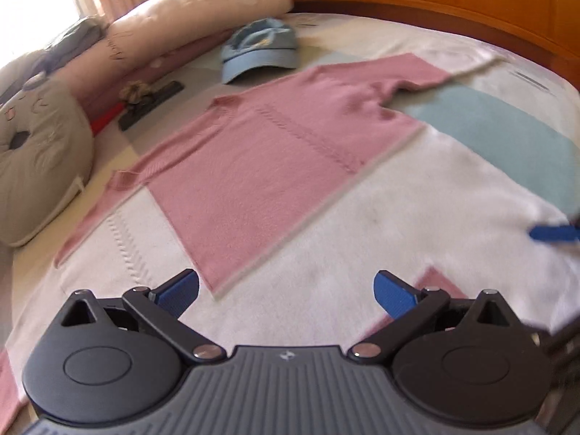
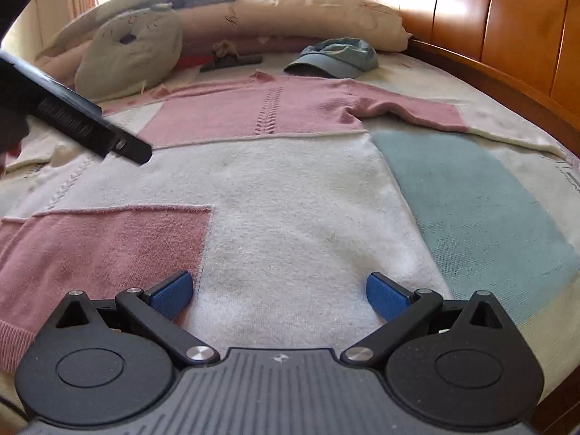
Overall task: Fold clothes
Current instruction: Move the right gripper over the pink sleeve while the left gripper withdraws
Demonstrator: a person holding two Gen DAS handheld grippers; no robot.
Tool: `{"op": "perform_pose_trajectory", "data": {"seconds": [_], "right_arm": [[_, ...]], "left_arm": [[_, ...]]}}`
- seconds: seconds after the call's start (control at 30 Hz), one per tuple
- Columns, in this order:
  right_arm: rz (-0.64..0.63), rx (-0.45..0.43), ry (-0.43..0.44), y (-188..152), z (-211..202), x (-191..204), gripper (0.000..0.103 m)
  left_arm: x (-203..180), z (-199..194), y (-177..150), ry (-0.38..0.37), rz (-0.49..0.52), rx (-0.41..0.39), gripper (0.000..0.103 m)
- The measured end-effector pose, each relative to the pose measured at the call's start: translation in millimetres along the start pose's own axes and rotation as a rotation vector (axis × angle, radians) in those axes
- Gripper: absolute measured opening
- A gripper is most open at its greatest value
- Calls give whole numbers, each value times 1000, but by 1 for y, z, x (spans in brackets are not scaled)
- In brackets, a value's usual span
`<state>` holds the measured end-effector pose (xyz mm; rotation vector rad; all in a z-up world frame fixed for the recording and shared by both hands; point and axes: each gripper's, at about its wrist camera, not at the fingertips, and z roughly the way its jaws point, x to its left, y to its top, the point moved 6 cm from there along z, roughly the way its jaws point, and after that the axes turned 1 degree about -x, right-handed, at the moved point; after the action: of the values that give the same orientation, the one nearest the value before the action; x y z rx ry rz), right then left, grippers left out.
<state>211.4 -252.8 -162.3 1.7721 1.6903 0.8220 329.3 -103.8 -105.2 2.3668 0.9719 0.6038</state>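
Both tools hang over the bed with their blue-padded fingers spread wide and nothing between them. From the left wrist camera, the left tool (image 1: pixel 286 291) sits at 6 o'clock, above the white lower panel of the pink, white and pale-blue colour-block knit sweater (image 1: pixel 275 152). That sweater lies flat, face up, spread across the cream bedspread (image 1: pixel 507 76); its pink chest panel fills the middle of the view and one sleeve runs out toward 1 o'clock, pink near the body and white at the end. A blue finger of the other tool pokes in at 3 o'clock, blurred.

From the right wrist camera, the right tool (image 2: pixel 279 291) hovers at 6 o'clock over the sweater's (image 2: pixel 290 217) white midsection, with a pink panel toward 9 o'clock and a pale-blue one toward 3 o'clock. The black body of the left tool (image 2: pixel 90 123) crosses in from 10 o'clock, its fingers out of view there.

Beyond the neckline, near 12 o'clock, a light-blue fabric cap (image 2: pixel 337 58) rests on the bedspread just apart from the sweater. Beige embroidered pillows (image 2: pixel 130 54) are heaped at 11 o'clock, and a glossy orange-brown wooden headboard (image 2: pixel 489 25) curves along 1 to 3 o'clock.
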Motion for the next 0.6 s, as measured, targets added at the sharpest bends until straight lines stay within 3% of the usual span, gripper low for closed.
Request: {"op": "perform_pose_trajectory", "data": {"seconds": [0.17, 0.4, 0.5, 0.6], "right_arm": [[-36, 13, 20, 0, -4, 0, 103], [6, 124, 139, 19, -19, -36, 103], [47, 115, 76, 56, -11, -72, 103], [6, 109, -16, 100, 20, -107, 103]], "left_arm": [[0, 19, -38, -57, -85, 79, 102], [25, 8, -51, -110, -303, -36, 102], [30, 15, -54, -74, -295, -39, 102], [31, 17, -55, -60, -246, -55, 102]]}}
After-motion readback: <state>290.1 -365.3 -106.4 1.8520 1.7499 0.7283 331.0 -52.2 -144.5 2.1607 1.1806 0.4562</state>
